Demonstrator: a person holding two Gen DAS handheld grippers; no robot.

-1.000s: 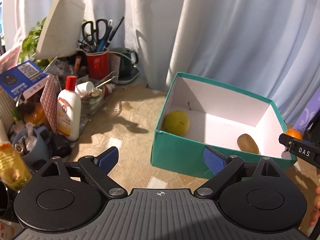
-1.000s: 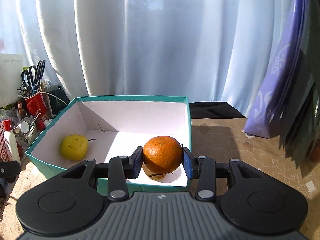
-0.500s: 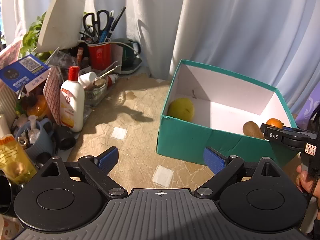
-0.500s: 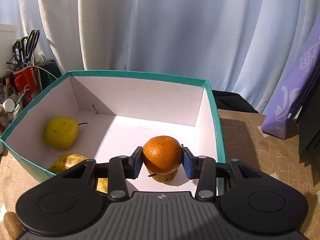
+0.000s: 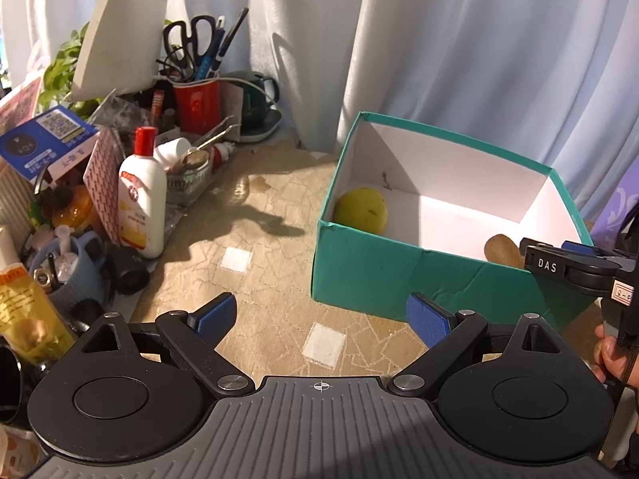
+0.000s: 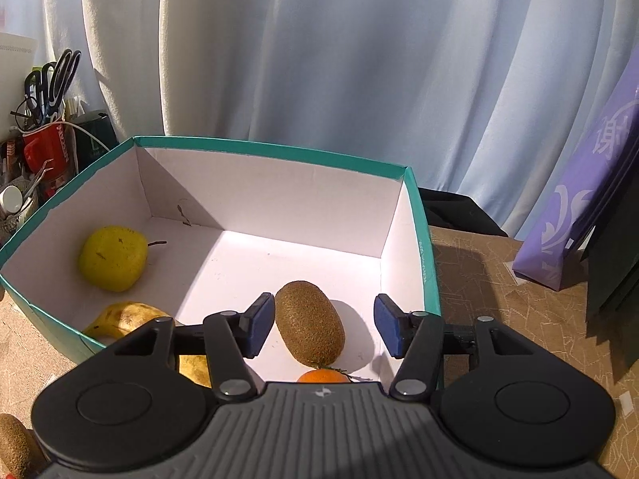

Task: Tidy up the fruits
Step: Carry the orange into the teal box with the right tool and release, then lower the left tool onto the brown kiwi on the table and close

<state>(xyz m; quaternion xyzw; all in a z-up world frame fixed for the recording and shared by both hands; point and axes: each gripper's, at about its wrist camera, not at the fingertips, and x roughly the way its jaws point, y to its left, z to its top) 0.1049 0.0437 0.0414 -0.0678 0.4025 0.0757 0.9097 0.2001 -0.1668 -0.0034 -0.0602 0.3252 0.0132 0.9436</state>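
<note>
A teal box (image 6: 424,255) with white inside holds a yellow pear (image 6: 112,258), a banana (image 6: 124,319), a brown kiwi (image 6: 309,323) and an orange (image 6: 322,376), which lies low near the front, mostly hidden by the tool. My right gripper (image 6: 324,327) is open and empty above the box's near right part, over the kiwi. My left gripper (image 5: 322,315) is open and empty over the table, in front of the box (image 5: 399,279). The right gripper (image 5: 575,261) shows at the box's right in the left wrist view, beside the kiwi (image 5: 501,249) and pear (image 5: 360,210).
Clutter fills the table's left: a white lotion bottle (image 5: 143,195), a red cup with scissors (image 5: 197,99), a blue mug (image 5: 68,267), a yellow bottle (image 5: 24,319). A purple bag (image 6: 579,199) stands right of the box. Another kiwi (image 6: 14,447) lies outside at lower left.
My right gripper has opened and let go of the orange, which dropped into the box next to the kiwi. The left gripper has barely moved.
</note>
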